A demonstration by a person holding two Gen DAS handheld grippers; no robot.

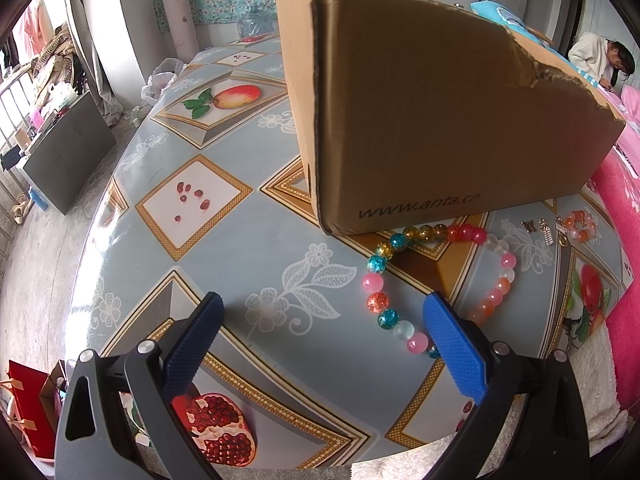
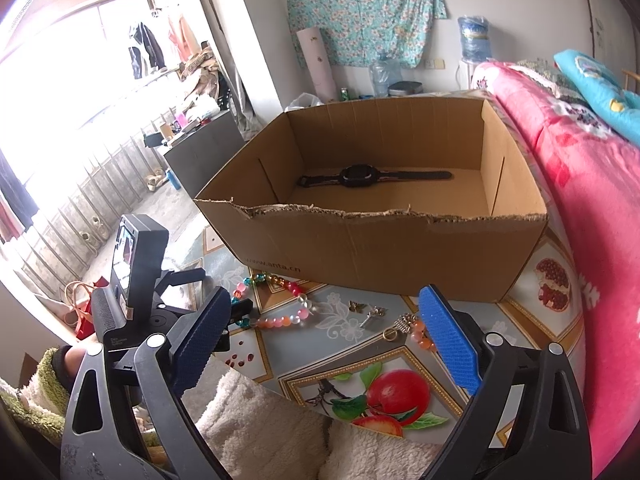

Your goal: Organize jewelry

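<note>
Fruit-patterned tablecloth (image 1: 248,240), bearing: cardboard box (image 2: 400,248), open-topped, black watch (image 2: 374,176) inside; beaded bracelet (image 1: 380,280) touching box's near wall; small charms (image 2: 372,312) near box. Left gripper (image 1: 324,324), jaws apart, empty. Right gripper (image 2: 324,320), jaws apart, empty.

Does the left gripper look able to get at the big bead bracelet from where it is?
Probably yes. The left gripper is open, and the bead bracelet lies flat on the table just ahead, partly behind one of its fingers. The cardboard box sits behind it, not between.
</note>
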